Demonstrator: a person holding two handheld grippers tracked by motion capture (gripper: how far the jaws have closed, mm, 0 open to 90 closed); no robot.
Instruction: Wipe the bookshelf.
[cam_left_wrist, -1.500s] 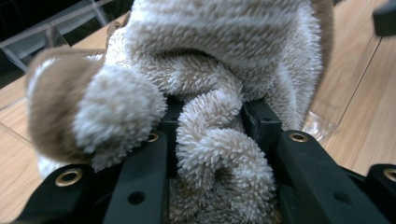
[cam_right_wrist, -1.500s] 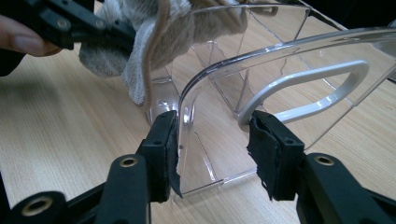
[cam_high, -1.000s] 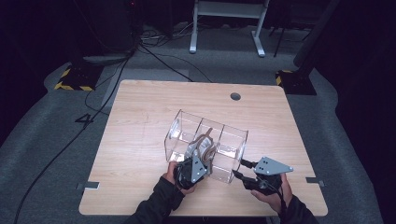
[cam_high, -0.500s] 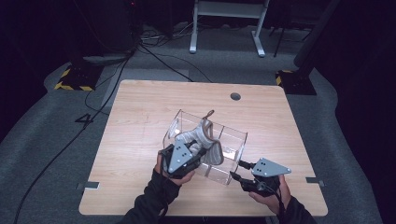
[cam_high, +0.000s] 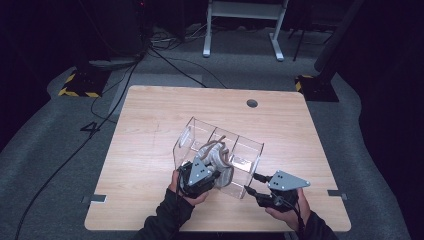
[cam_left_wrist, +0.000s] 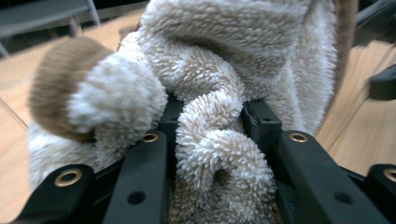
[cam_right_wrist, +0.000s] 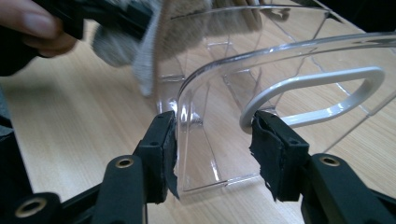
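— Pinching the fluffy beige-and-white plush cloth with a brown trim (cam_left_wrist: 219, 140), is the left hand-held gripper (cam_high: 200, 176) holding it firmly?

— It is looking so. In the left gripper view the black jaws are pressing together on a rolled fold of the cloth, which is bulging up over them. From above, the cloth is hanging at the near-left wall of the clear plastic divided organiser box (cam_high: 240, 145), partly over its rim.

— And the right hand-held gripper (cam_high: 256, 192)?

— Its jaws are standing spread at the box's near-right corner. One pad (cam_right_wrist: 169, 148) is sitting against the curved clear wall; the white looped handle (cam_right_wrist: 322, 88) is lying just beside the other pad. It is bracing rather than clamping, I would judge.

— What is worrying you?

— The box is sitting skewed on the light wooden counter (cam_high: 150, 150). If the cloth is snagging on a divider while being pulled, the light box is likely to tip or slide, since the right jaws are not gripping it. The cloth is also bunching unevenly, so a loose fold could be slipping free.
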